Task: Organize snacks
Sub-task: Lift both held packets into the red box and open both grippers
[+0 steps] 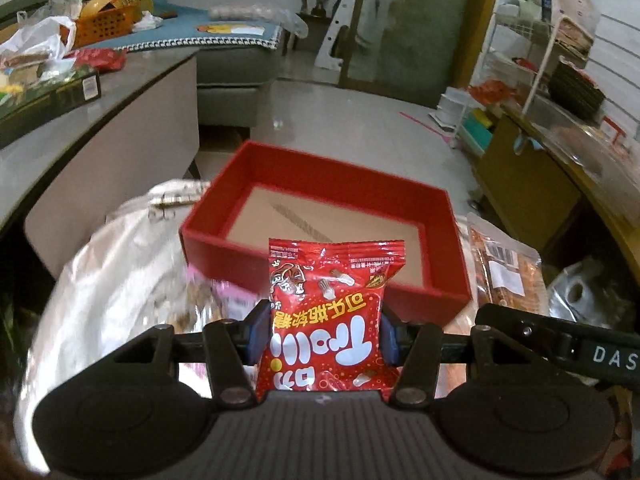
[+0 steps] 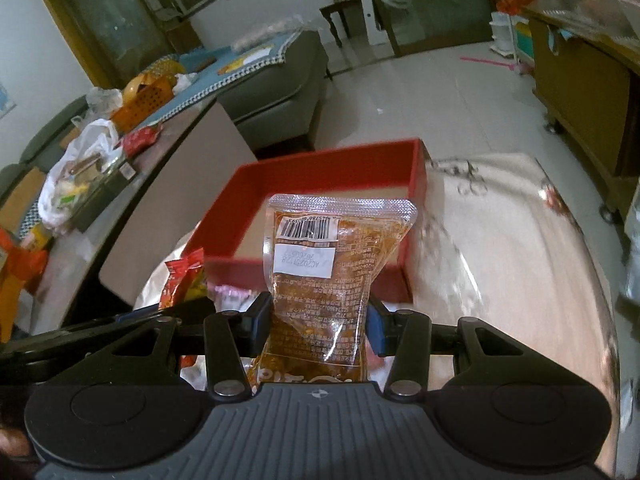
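My left gripper (image 1: 324, 336) is shut on a red candy packet (image 1: 328, 292) with white lettering, which stands up between the blue pads. Just beyond it sits an open red box (image 1: 224, 248) with a bare cardboard floor. My right gripper (image 2: 320, 328) is shut on a clear pouch of orange-brown snack (image 2: 320, 272) bearing a barcode label, held in front of the same red box (image 2: 320, 156). Each gripper shows in the other's view: the right one's black arm (image 1: 560, 340) with its pouch (image 1: 504, 264), and the red packet (image 2: 182, 280) at left.
The box rests on a shiny covered round table (image 2: 500, 240). A pink wrapper (image 2: 236, 296) lies below the grippers. At left, a grey low table (image 1: 120, 96) holds plastic bags and an orange basket (image 1: 104, 20). A wooden cabinet (image 2: 580, 80) stands at right.
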